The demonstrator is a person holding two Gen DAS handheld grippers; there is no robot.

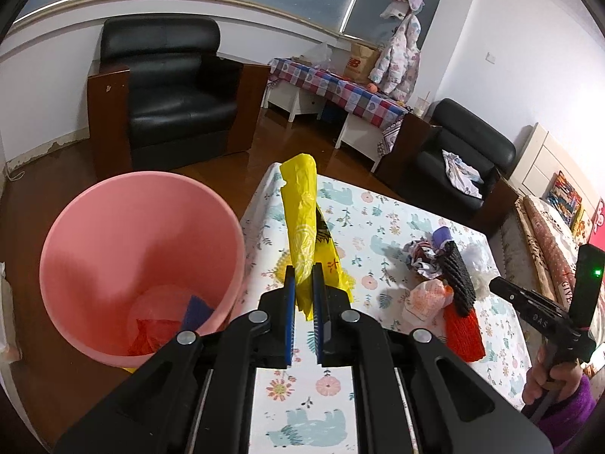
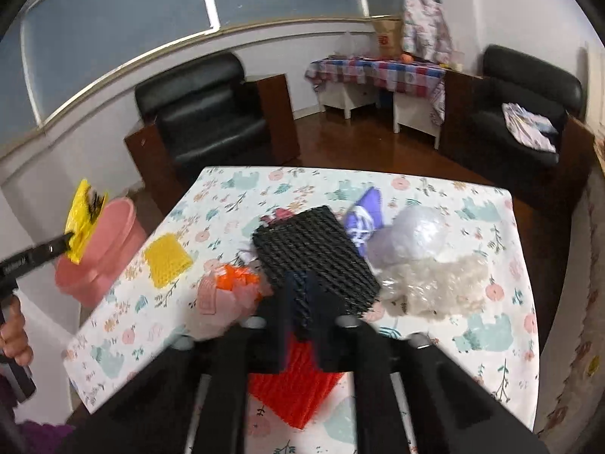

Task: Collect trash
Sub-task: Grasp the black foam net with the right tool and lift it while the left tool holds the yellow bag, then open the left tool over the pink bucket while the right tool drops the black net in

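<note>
My left gripper [image 1: 302,278] is shut on a crumpled yellow plastic bag [image 1: 300,204] that sticks up from its jaws, just right of a pink bin [image 1: 94,249]. The bin holds red and blue scraps. From the right wrist view, that yellow bag [image 2: 81,219] hangs over the pink bin [image 2: 109,249]. My right gripper [image 2: 304,283] is closed on the near edge of a black foam net [image 2: 314,249] in the trash pile; this view is blurred. A red foam net [image 2: 298,389] lies beneath it.
On the floral table [image 2: 472,340] lie a yellow foam net [image 2: 166,261], an orange and pink wrapper [image 2: 230,287], a purple scrap [image 2: 365,208] and clear plastic [image 2: 423,265]. Black armchairs [image 1: 170,87] and a checked side table [image 1: 336,87] stand behind.
</note>
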